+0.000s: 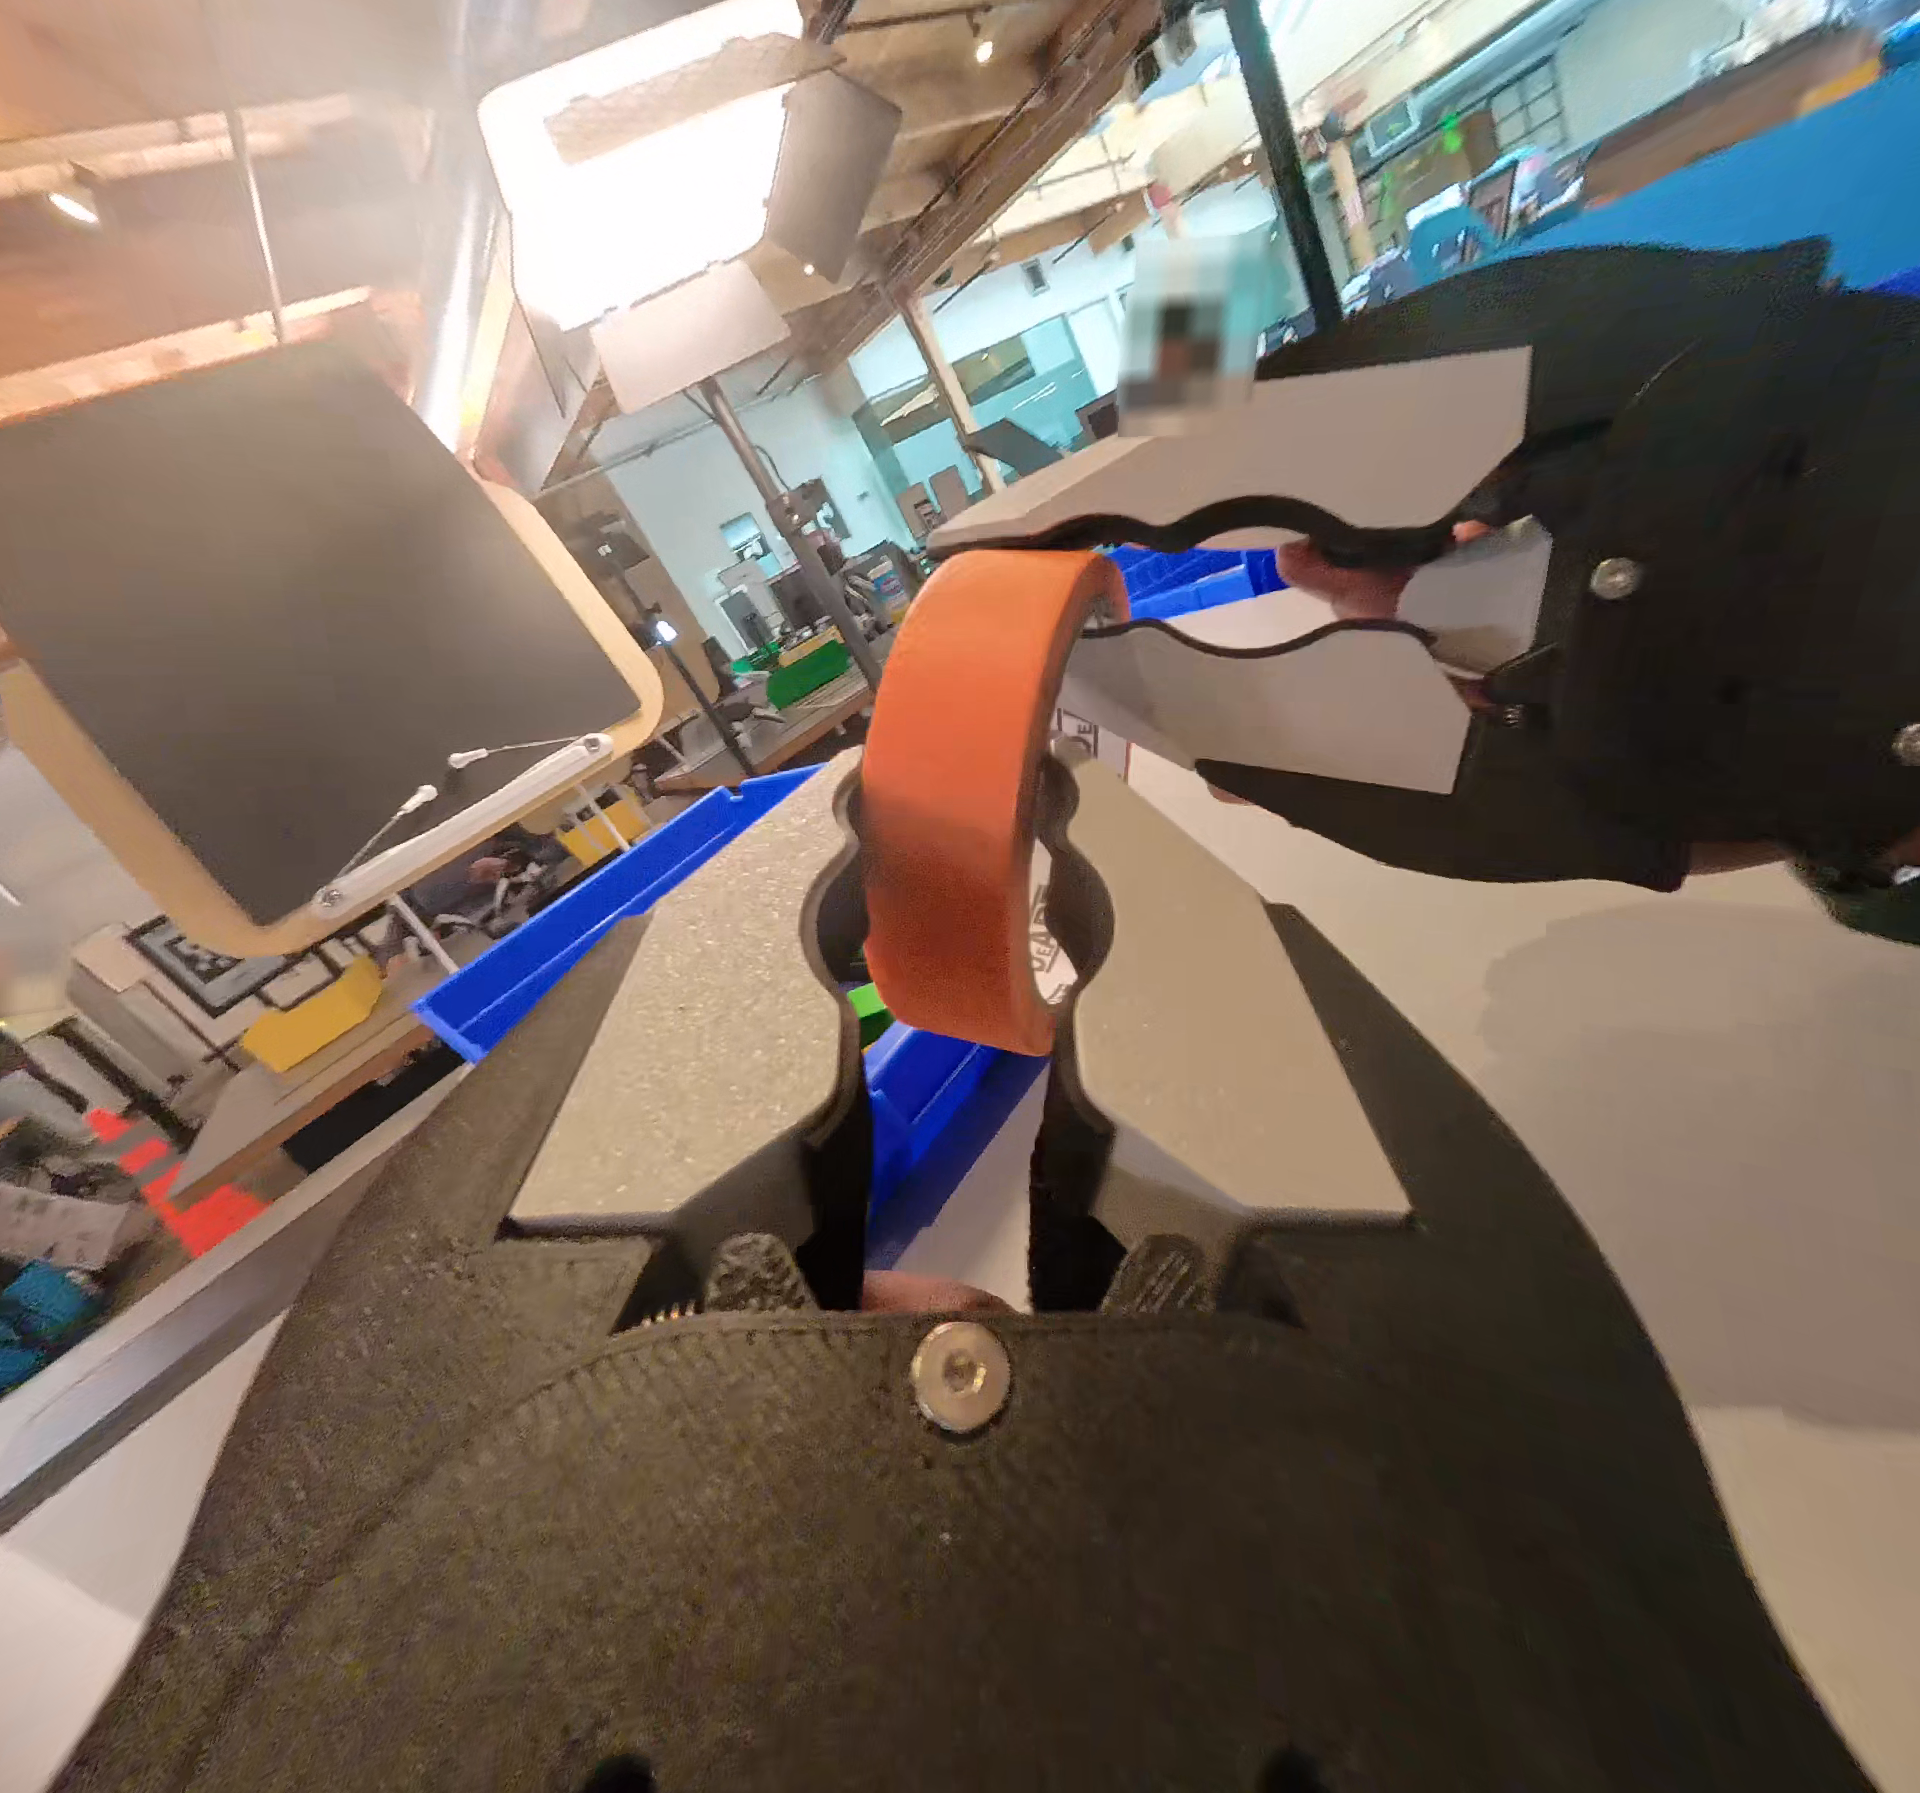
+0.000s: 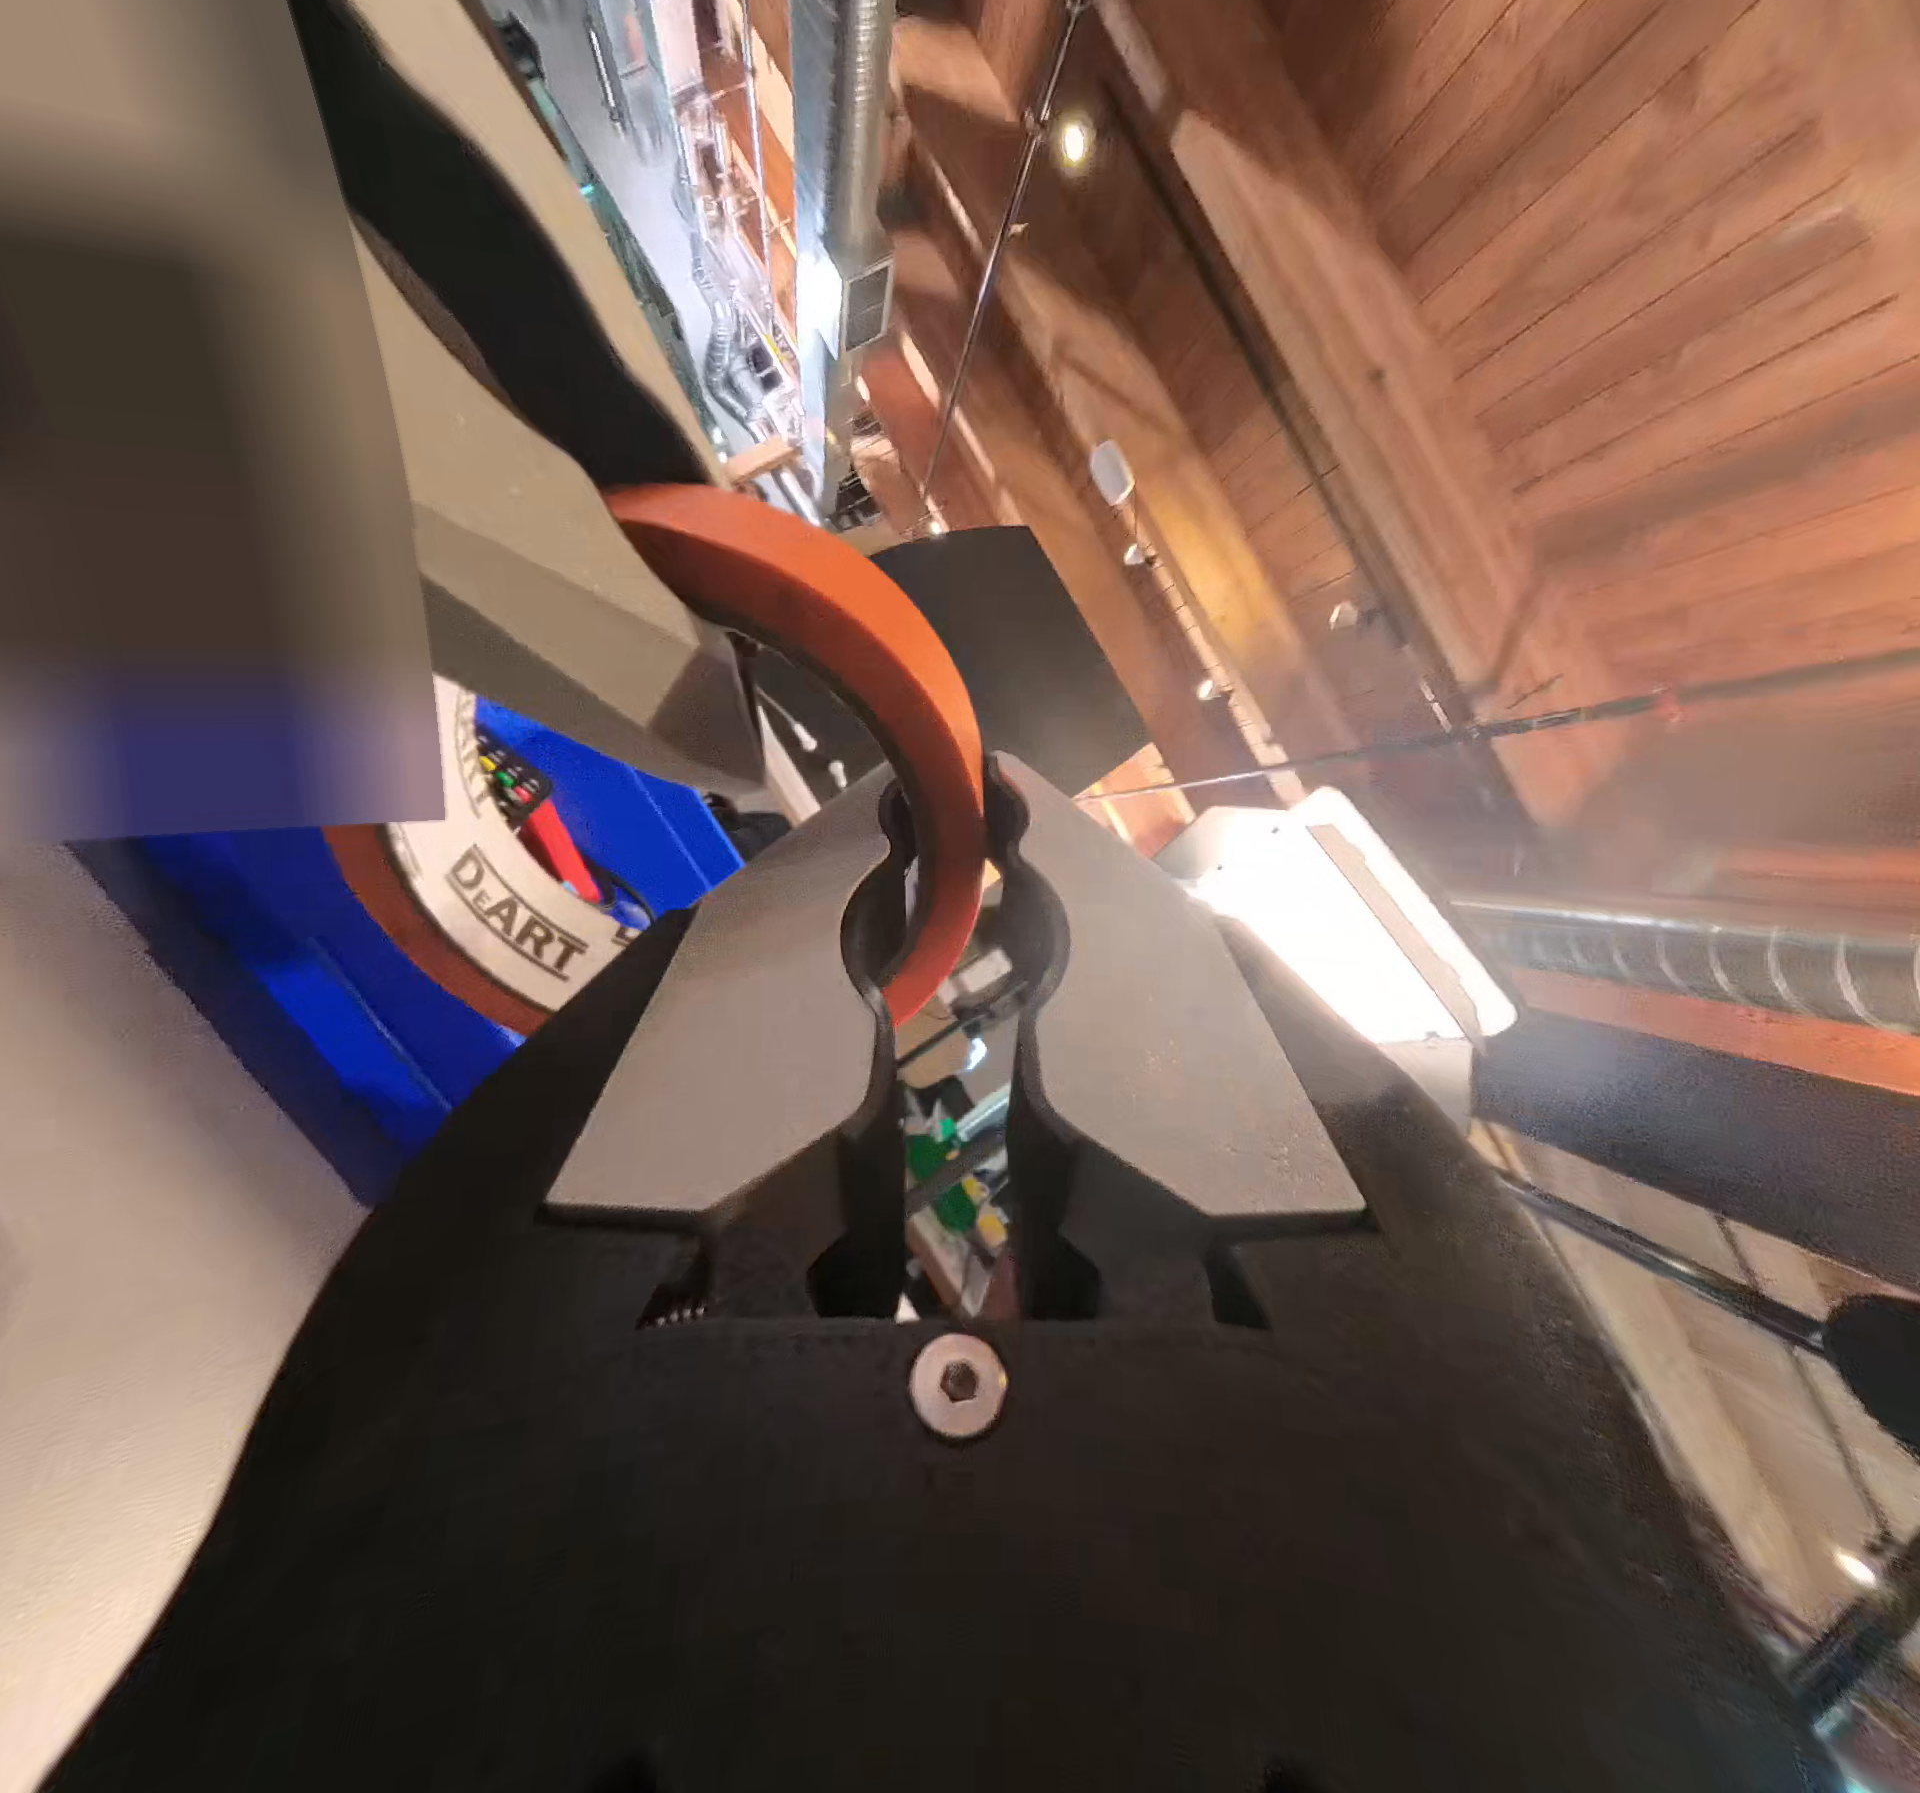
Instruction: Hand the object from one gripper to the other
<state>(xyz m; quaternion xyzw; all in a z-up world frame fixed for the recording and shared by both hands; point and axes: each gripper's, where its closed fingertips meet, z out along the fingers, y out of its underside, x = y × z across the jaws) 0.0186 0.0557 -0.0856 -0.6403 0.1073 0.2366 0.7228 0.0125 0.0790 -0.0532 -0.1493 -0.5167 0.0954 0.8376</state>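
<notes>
Orange tape roll (image 1: 951, 808) hung in mid-air between the two grippers, well above the pale surface (image 1: 1558, 1068) and the blue bins (image 1: 582, 943) behind it. The left gripper (image 1: 951, 870) was clamped across the roll's band, its wavy black pads pressing the outer face on one side and the inner core on the other. In the right wrist view the right gripper (image 2: 940, 870) had its jaws drawn close on a different part of the ring (image 2: 914, 704), apparently pinching the wall there too; whether it bore any load could not be told.

Judging by its look, the roll was light and fairly stiff: a wound band on a cardboard core that would keep its ring shape under a moderate squeeze. Its outer face looked matte and papery, so the ribbed pads probably gripped it well. The sound place to hold it was through the wall, one finger inside the hole and one outside, as both grippers did. The likely risk was the ring pivoting about a narrow pinch once one gripper let go.
</notes>
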